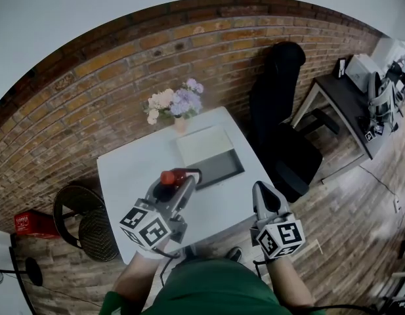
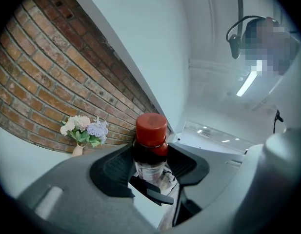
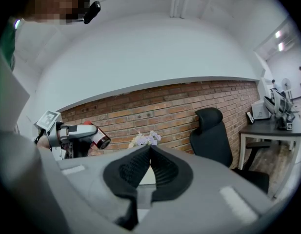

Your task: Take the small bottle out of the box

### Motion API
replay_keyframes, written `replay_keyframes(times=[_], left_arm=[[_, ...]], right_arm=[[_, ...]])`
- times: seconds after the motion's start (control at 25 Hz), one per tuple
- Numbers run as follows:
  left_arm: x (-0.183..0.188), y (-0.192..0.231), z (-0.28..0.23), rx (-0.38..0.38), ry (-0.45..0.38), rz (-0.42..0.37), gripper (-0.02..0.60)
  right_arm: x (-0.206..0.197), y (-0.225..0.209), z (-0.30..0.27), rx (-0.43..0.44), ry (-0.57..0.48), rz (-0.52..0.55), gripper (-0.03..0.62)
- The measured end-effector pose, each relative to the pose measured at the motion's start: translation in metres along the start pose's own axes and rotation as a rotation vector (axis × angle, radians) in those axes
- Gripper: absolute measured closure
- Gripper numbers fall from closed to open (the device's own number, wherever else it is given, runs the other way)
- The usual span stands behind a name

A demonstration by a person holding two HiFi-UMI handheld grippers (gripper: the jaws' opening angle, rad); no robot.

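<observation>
A small dark bottle with a red cap (image 1: 169, 177) is held off the white table (image 1: 127, 169), tilted, with my left gripper (image 1: 180, 180) shut on its body. In the left gripper view the bottle (image 2: 150, 133) stands between the black pads (image 2: 116, 168), cap towards the ceiling. The open box (image 1: 220, 167), dark inside with its pale lid folded back, lies on the table just beyond. My right gripper (image 1: 260, 189) hovers at the table's front right edge, and its jaws (image 3: 149, 150) are shut on nothing. The right gripper view also catches the left gripper (image 3: 67, 133) and bottle (image 3: 100, 140).
A vase of flowers (image 1: 175, 105) stands at the table's far edge against the brick wall. A black office chair (image 1: 281, 117) sits to the right, with a grey desk (image 1: 350, 100) beyond it. A round wire basket (image 1: 90, 223) and a red box (image 1: 30, 223) are on the floor at left.
</observation>
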State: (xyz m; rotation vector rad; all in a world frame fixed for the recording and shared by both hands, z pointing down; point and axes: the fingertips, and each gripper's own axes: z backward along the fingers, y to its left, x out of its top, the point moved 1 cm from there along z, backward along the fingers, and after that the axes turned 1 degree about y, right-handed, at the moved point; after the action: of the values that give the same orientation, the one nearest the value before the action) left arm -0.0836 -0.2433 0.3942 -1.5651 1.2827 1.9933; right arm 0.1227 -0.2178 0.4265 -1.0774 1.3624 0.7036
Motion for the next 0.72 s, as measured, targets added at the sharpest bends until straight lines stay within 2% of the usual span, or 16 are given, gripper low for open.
replay_keyframes(times=[0.72], left_arm=[[-0.003,-0.011,0.0,0.019,0.006,-0.021,0.354]], right_arm=[[-0.002,-0.002,0.003,0.041,-0.002,-0.01,0.591]])
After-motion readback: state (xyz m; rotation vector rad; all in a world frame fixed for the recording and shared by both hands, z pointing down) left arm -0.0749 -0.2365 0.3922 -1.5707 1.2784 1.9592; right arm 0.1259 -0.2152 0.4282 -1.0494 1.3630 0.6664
